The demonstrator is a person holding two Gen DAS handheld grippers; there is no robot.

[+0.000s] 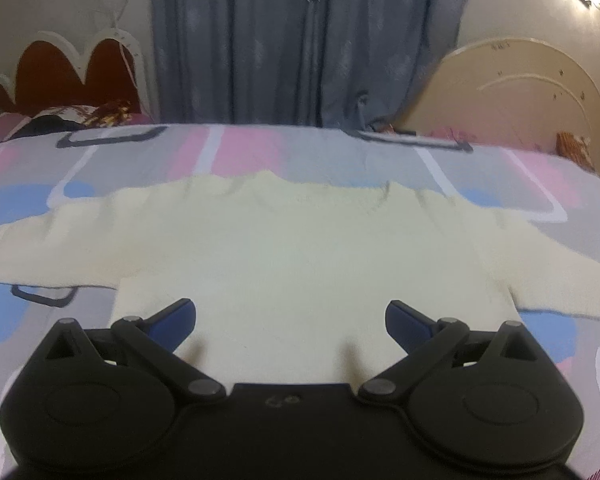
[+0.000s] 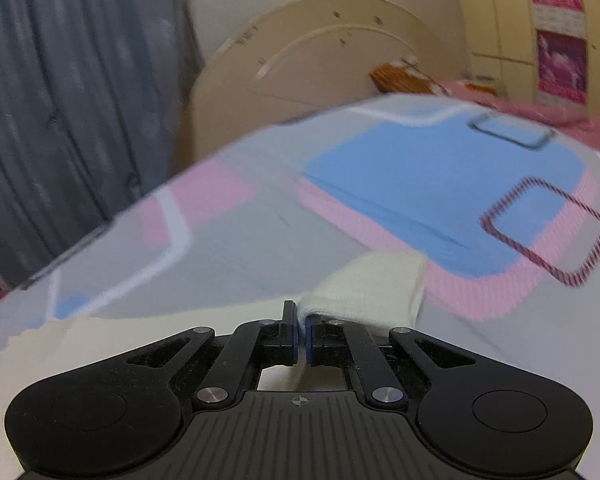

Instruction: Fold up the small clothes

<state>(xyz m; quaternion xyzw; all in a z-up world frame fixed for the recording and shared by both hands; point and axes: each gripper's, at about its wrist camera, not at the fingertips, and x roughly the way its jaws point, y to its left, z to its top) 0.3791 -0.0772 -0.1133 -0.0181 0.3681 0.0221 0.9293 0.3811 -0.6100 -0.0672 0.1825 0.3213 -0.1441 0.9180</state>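
Fold barely begun: cream sweater [image 1: 300, 248] lay flat, body unfolded, sleeves out on the patterned bedsheet [image 1: 240, 148]; right tool [image 2: 301, 334] was clamped on the sleeve cuff [image 2: 376, 288], left tool [image 1: 290, 316] gaped empty over the hem.

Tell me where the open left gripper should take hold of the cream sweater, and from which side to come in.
Judging by its pose, take the left sleeve near its cuff end, coming from the near edge of the bed. The cream sweater lies flat, sleeves spread, so that end lifts easily. The left gripper is open above the hem; the right gripper is shut on the other cuff.
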